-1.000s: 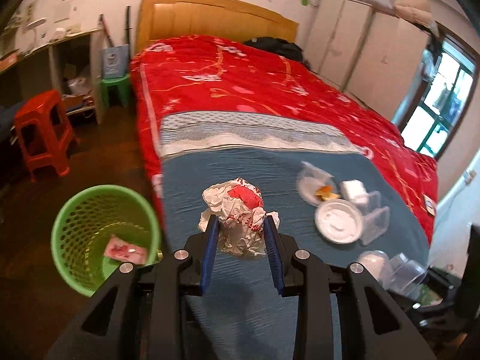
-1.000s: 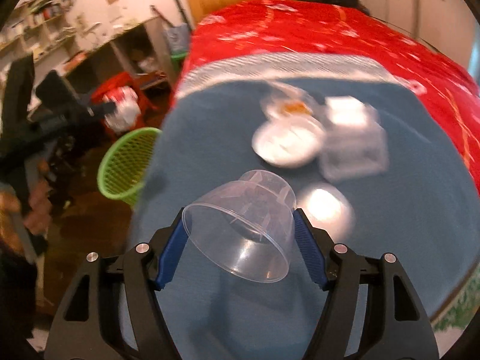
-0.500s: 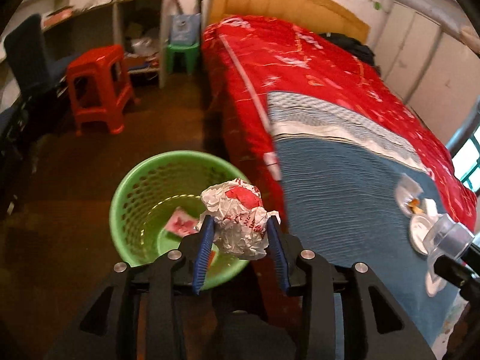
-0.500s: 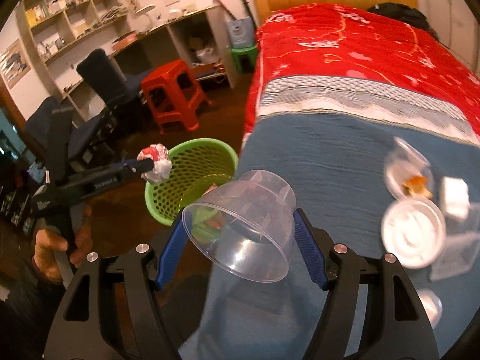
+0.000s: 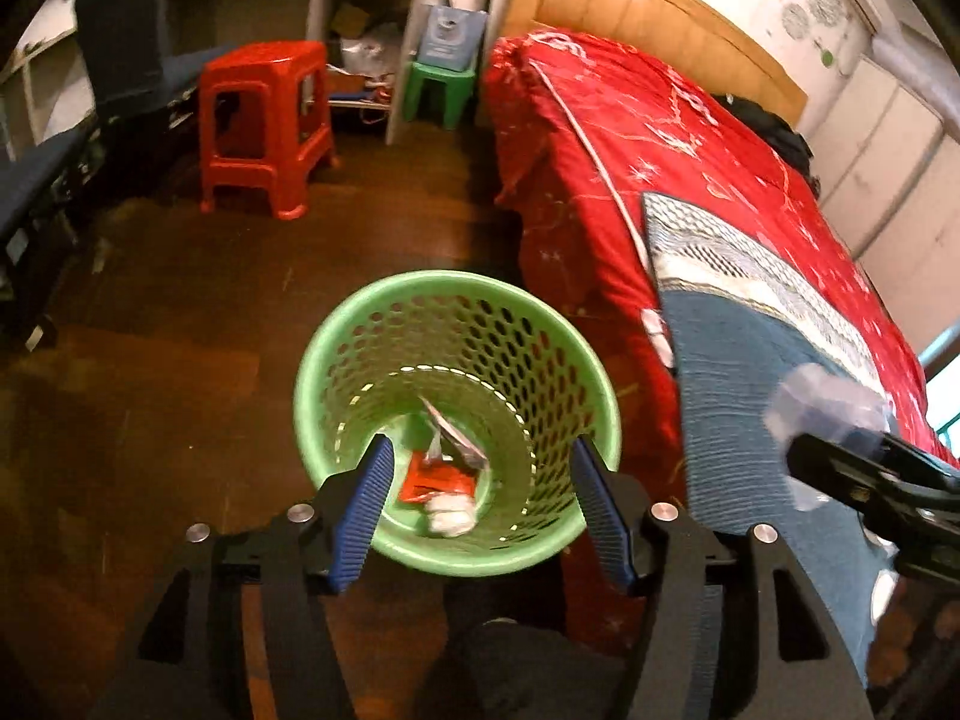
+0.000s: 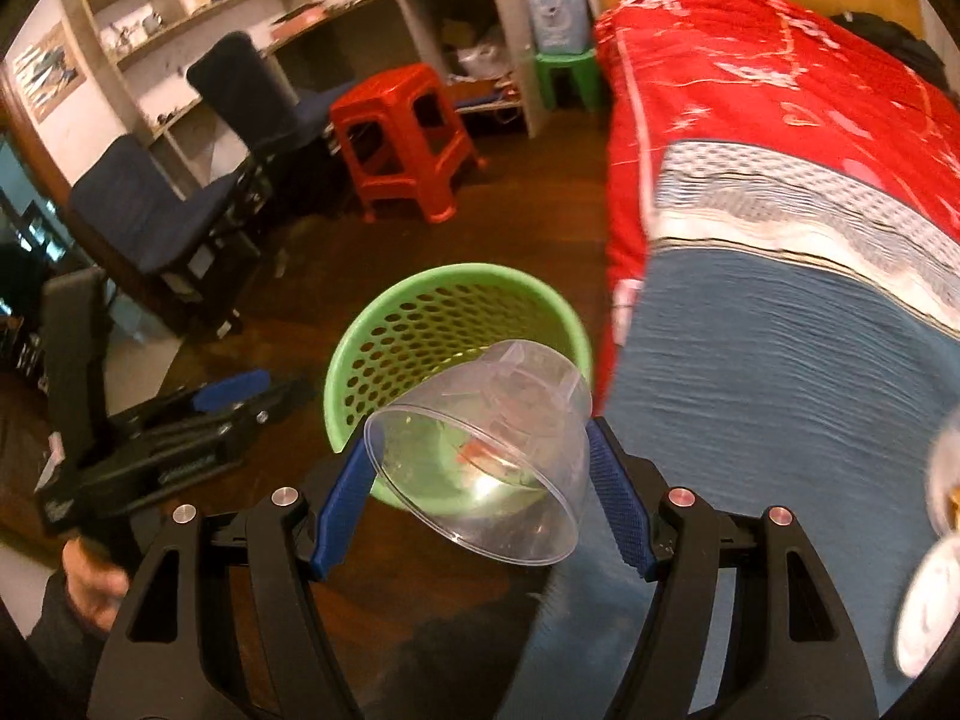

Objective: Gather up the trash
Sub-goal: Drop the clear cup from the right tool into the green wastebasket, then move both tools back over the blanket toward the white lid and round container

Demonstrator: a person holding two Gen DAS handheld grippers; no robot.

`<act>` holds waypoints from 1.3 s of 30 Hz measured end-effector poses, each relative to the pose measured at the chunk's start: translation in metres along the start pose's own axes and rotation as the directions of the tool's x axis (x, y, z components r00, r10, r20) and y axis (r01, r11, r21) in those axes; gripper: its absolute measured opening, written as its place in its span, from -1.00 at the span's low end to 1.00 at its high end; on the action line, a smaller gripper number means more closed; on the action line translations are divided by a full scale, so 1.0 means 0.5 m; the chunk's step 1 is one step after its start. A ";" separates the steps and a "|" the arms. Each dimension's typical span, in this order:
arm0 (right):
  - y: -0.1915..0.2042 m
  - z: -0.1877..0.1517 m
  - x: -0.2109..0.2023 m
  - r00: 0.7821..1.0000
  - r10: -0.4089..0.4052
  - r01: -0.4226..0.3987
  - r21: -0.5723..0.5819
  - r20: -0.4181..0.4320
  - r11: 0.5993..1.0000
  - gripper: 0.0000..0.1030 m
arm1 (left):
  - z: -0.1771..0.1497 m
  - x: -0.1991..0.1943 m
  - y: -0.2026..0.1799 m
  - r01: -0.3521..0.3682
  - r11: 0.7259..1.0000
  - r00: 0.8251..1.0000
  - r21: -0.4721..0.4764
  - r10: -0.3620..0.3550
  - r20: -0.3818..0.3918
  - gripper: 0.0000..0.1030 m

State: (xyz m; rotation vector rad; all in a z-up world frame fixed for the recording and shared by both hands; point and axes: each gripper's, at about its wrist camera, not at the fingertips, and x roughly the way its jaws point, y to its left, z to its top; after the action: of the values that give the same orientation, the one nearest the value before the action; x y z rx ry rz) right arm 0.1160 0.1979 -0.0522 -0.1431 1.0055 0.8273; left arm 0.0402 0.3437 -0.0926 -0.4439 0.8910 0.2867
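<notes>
Hovering my left gripper (image 5: 480, 504) wide apart, empty, over the green basket (image 5: 360, 324); right gripper (image 6: 477, 495) clamps the clear cup (image 6: 480, 450) above its bedside rim; only the left view shows crumpled paper (image 5: 450, 519) inside.

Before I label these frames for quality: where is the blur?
Left wrist view: the clear cup in the right claw is smeared; the green basket is fairly sharp. Right wrist view: the held cup is crisp, the containers at the right edge blur.

The right gripper (image 6: 480, 498) clamps a clear cup (image 6: 480, 450) over the green basket (image 6: 408, 324) beside the bed (image 6: 780, 300); the left gripper (image 6: 240, 396) is at the left.
</notes>
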 end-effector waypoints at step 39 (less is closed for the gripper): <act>-0.186 -0.255 -0.358 0.901 -0.377 0.324 0.245 0.214 0.914 0.67 | -0.074 -0.188 -0.418 0.086 0.957 0.977 0.278 -0.135 0.163 0.82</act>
State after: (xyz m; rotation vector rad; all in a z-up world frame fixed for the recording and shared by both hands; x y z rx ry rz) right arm 0.0429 -0.0241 -0.0045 -0.0376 0.7810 0.3937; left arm 0.0464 0.1381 0.0149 -0.2095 0.7118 0.0971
